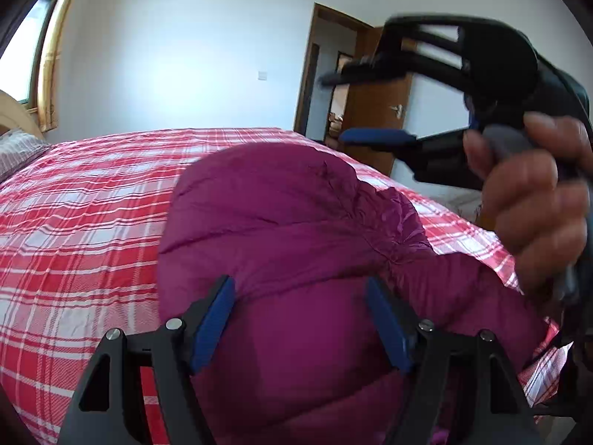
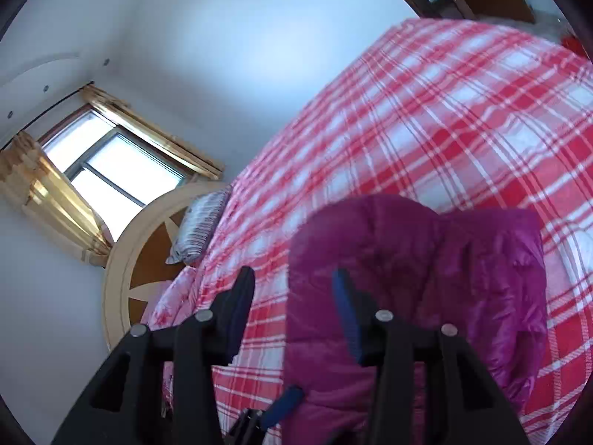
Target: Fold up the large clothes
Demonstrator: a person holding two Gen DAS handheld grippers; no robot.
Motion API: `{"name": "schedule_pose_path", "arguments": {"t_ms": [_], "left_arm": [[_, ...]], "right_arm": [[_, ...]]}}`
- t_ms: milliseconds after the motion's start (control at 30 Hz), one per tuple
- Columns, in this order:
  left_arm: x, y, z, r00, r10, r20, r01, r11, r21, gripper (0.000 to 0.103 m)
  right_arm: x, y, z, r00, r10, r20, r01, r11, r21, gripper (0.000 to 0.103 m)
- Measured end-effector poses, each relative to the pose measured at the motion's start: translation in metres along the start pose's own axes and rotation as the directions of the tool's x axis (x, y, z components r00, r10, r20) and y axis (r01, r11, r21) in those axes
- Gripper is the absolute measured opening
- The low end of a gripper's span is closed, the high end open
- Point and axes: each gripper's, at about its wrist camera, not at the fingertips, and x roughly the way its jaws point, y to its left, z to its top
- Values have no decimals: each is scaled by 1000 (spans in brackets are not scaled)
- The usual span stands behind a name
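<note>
A magenta puffer jacket (image 1: 296,222) lies bunched on the red and white plaid bed cover (image 1: 81,222). My left gripper (image 1: 300,320) is low over its near end. The jaws stand wide, with the padded fabric bulging up between the blue pads (image 1: 213,326), which do not press on it. A hand (image 1: 533,200) holds my right gripper (image 1: 335,107) up in the air to the right, above the jacket, open and empty. From the right wrist view the jacket (image 2: 444,278) lies below and right of my right gripper (image 2: 292,289).
The plaid bed cover (image 2: 444,111) fills most of both views. A striped pillow (image 2: 202,222) leans at a round wooden headboard (image 2: 122,244) under a window (image 2: 111,170). An open brown door (image 1: 374,111) stands beyond the bed's far corner.
</note>
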Motion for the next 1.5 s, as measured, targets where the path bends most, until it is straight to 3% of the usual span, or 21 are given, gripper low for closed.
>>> {"name": "schedule_pose_path", "arguments": {"t_ms": [67,167,333,433,500,600,767,900,1033,1267,1500], "left_arm": [[-9,8,1,999,37,37,-36,999,-7,74],[-15,24,6,996,70,58,-67,996,-55,74],[4,26,-1,999,34,-25,-35,998,-45,74],[5,26,-7,999,36,-25,-37,998,-52,74],[7,29,-5,999,33,-29,-35,997,-64,74],[15,26,0,998,44,-50,-46,998,-41,75],[29,11,7,996,50,-80,-49,999,16,79],[43,-4,1,990,99,-103,-90,992,88,86],[49,-4,-4,985,129,-112,-119,989,89,91],[66,18,-7,979,74,-188,-80,997,-25,101],[79,18,-10,969,85,-233,-92,996,-19,102]], "right_arm": [[0,14,4,999,-47,1,47,999,12,65],[-2,30,8,999,-19,31,18,999,50,69],[16,43,-1,995,10,95,-10,1000,-5,72],[23,33,-12,987,-38,154,59,989,-133,72],[21,13,-20,972,-138,192,168,975,-147,72],[26,-22,-28,943,-278,181,301,947,-112,72],[29,-67,-46,908,-381,174,404,907,-117,70],[27,-82,-49,899,-407,162,428,896,-120,67],[29,-89,-50,884,-447,136,464,874,-142,63],[37,-98,-49,864,-494,97,503,854,-136,63],[42,-101,-48,853,-518,68,522,841,-139,63]]}}
